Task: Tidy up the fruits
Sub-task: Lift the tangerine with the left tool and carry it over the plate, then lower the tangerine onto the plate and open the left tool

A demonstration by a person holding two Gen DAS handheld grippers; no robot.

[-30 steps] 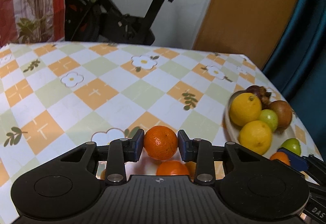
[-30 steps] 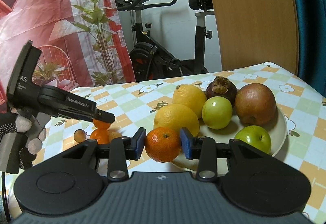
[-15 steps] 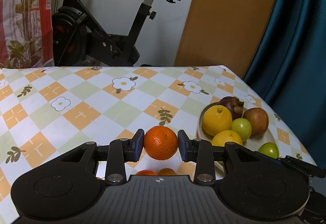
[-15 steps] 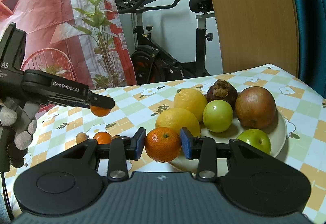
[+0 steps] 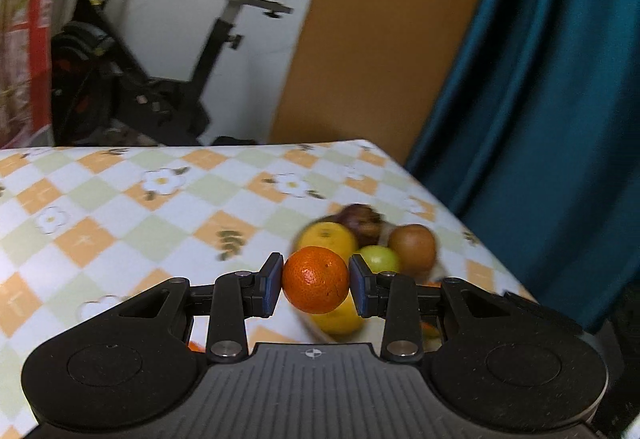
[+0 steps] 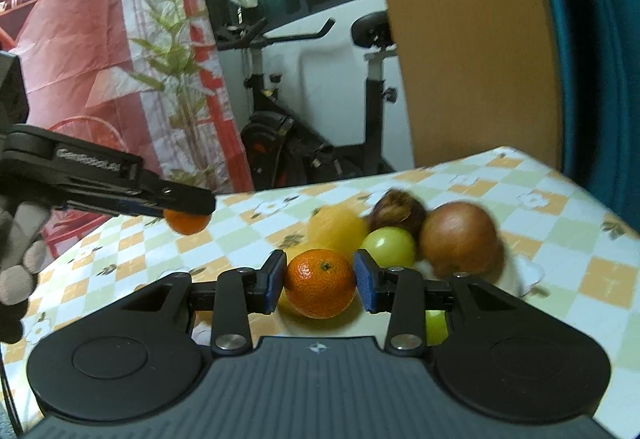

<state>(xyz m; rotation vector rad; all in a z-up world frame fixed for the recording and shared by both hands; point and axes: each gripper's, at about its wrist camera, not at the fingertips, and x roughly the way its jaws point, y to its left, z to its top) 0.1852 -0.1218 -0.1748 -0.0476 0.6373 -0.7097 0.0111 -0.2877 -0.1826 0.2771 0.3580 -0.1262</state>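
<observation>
Both tongs, left (image 5: 316, 281) and right (image 6: 320, 283), pinch a mandarin each, and crowding that heaped plate (image 6: 516, 275) could roll fruit off.

Black claw (image 5: 316, 285) frame, blue pads (image 5: 275, 279), silver screws; grey-tipped glove (image 6: 18, 267).

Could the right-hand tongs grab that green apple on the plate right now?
Probably not: the right tongs are already clamped on a tangerine. The green apple lies just beyond, unblocked, but the tangerine must go first.
</observation>
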